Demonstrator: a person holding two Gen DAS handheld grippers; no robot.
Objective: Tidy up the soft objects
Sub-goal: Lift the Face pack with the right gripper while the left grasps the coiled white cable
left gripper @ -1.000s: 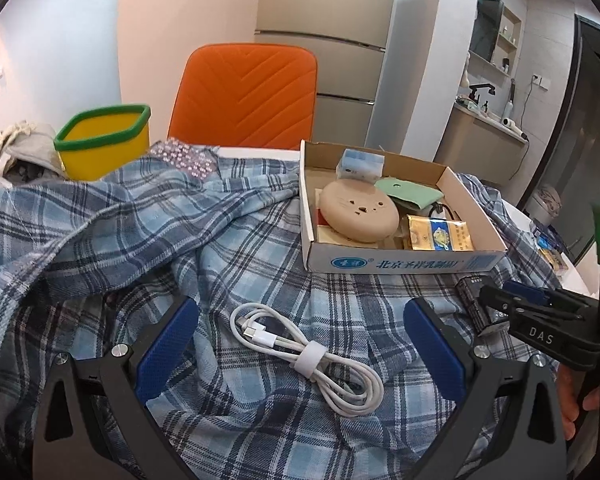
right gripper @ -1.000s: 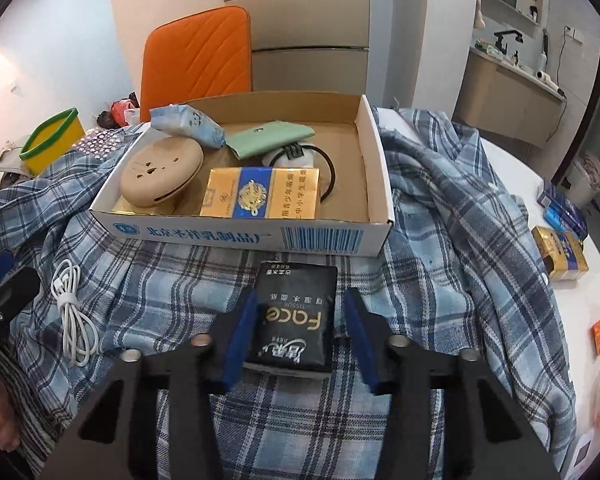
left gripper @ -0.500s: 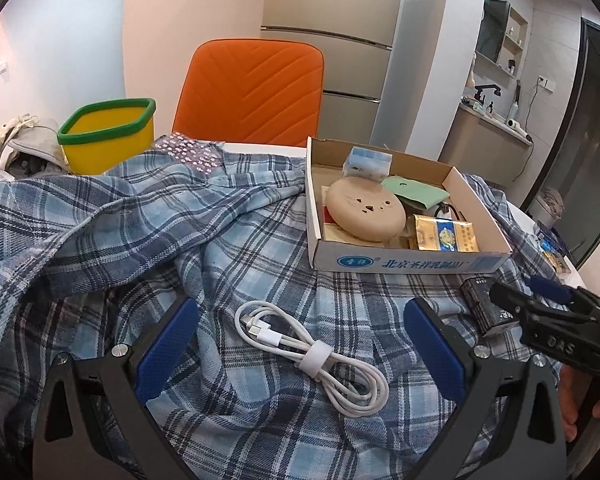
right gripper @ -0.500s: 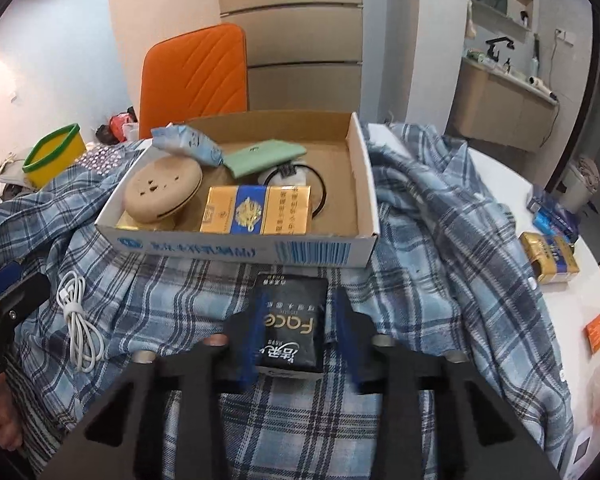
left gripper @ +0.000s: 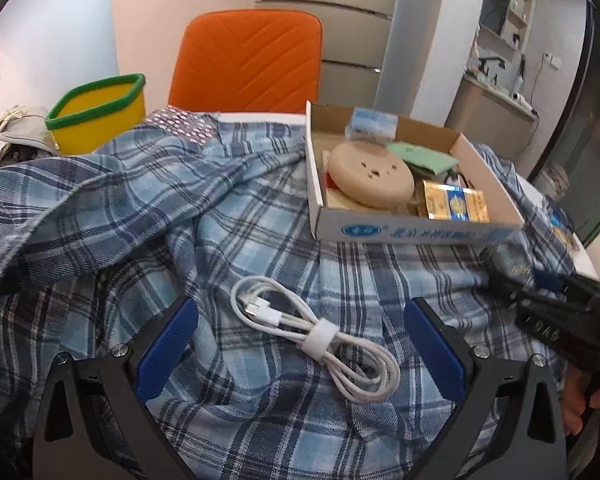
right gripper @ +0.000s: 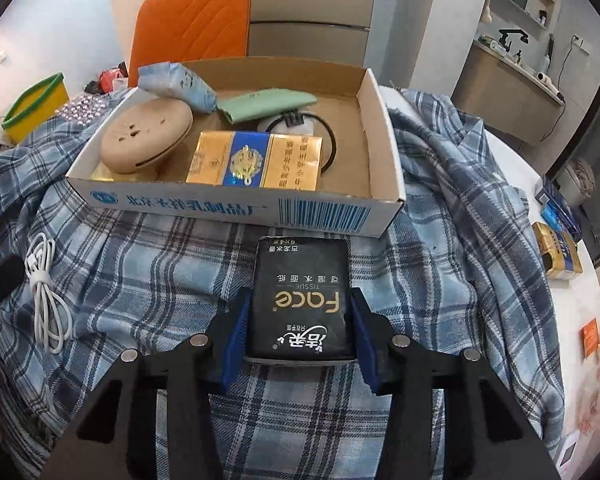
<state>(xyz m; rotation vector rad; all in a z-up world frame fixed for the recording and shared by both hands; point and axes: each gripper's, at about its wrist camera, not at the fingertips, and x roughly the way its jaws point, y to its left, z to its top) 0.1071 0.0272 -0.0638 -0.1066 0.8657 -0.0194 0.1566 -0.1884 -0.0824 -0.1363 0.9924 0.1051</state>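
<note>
1. Tissue pack [right gripper: 300, 300], black and soft, sits between the jaws of my right gripper [right gripper: 298, 344], which are closing on its two long sides; the blue pads look pressed against it.
2. Its long axis runs straight ahead of the tool, the far end pointing at the cardboard box [right gripper: 236, 204] just beyond, on the plaid shirt [right gripper: 460, 208].
3. Inside the box, free floor shows at the right end, beside the gold carton [right gripper: 256, 160] and a hair tie [right gripper: 328, 140]; I judge the coming move to be a short lift forward over the near wall.
4. My left gripper [left gripper: 300, 352] hangs with jaws wide apart over a white cable [left gripper: 312, 336], well to the left, so my right hand is the nearer one.
</note>
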